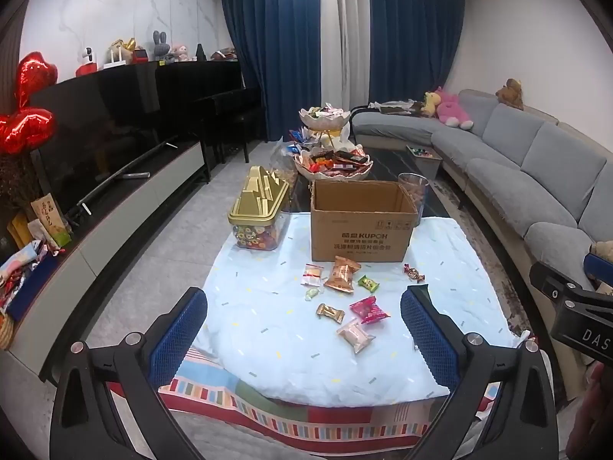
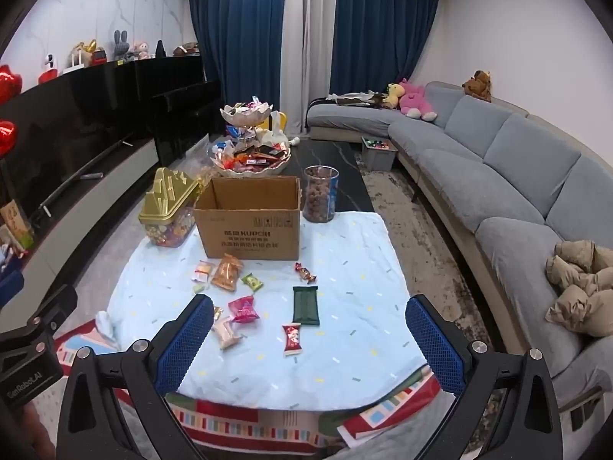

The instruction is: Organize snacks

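So, living room setup: a low table under a pale blue cloth [image 2: 345, 253], grey sofa [image 2: 509, 176] along the right, a dark TV [image 1: 95, 138] on its stand to the left, blue curtains [image 1: 276, 57] at the far end.

At the far edge of the cloth stands an open cardboard box [image 1: 362, 230], flaps up, and I can't see the bottom of it. Just left of it is a clear tub with a gold lid [image 1: 260, 211], full of colourful sweets; to its right is a clear jar [image 2: 321, 195] of brown round snacks. Behind them is a tiered dish [image 2: 251, 157] piled with wrappers.

The loose snacks lie scattered on the cloth near the box: an orange packet [image 2: 227, 271], a pink packet [image 2: 243, 309], a dark green bar [image 2: 305, 304], a red-and-white candy [image 2: 292, 339] (closest to me), plus several smaller ones.

Both of mine hover at the near edge. My left gripper [image 1: 304, 329] is spread wide with nothing between the pads, and my right gripper [image 2: 309, 339] is the same: wide apart, touching nothing.
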A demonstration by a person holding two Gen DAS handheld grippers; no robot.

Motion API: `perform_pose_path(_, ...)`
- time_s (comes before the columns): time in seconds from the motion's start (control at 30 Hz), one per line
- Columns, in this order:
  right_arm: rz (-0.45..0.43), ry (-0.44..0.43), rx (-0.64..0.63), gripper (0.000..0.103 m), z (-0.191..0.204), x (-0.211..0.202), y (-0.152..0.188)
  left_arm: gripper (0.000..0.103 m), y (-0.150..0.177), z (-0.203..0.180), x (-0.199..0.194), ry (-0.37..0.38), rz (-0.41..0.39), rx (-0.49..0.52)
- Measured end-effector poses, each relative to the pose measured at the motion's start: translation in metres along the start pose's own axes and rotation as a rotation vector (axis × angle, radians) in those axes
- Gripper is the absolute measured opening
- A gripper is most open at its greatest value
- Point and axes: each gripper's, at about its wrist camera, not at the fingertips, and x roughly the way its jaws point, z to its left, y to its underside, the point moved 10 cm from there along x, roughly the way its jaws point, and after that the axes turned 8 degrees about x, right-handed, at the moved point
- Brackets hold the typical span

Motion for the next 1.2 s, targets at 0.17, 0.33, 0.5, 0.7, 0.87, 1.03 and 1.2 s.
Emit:
perform_pose_path(0.17,-0.002,0.0,0.0,0.102,-0.0009,-0.0016,-0.0008,0.103,-0.0004,-0.0002,0.0023,-0.001,0.0,-0.004)
perform_pose_path(0.33,-0.009,-0.003,0.002,0.102,-0.0011,-0.0078,-0.0061,0.103,-0.0014,0.001,0.0062,-0.006,0.001,-0.015)
perform_pose_path(0.5,-0.015,-0.004,0.005,0.102,-0.0005,-0.0061,-0.0044,0.103,-0.0007,-0.0002,0.0002,0.002,-0.006,-0.003)
perform_pose_path(0.7,-0.021,-0.003,0.005,0.102,-0.0013,-0.0066,-0.0047,0.103,0.0004,-0.0031,0.0021,0.005,-0.015,-0.005)
perform_pose_path(0.87,-0.024,-0.004,0.005,0.102,-0.0014,-0.0067,-0.0045,0.103,0.0048,-0.0029,0.006,0.004,-0.006,-0.003)
perform_pose_path(1.03,-0.025,-0.003,0.006,0.102,-0.0016,-0.007,-0.0047,0.103,0.0027,-0.0026,0.0012,0.008,-0.005,-0.007)
perform_pose_path(1.2,-0.027,-0.004,0.006,0.102,-0.0018,-0.0069,-0.0046,0.103,0.0027,-0.0029,0.0014,0.008,-0.006,-0.006)
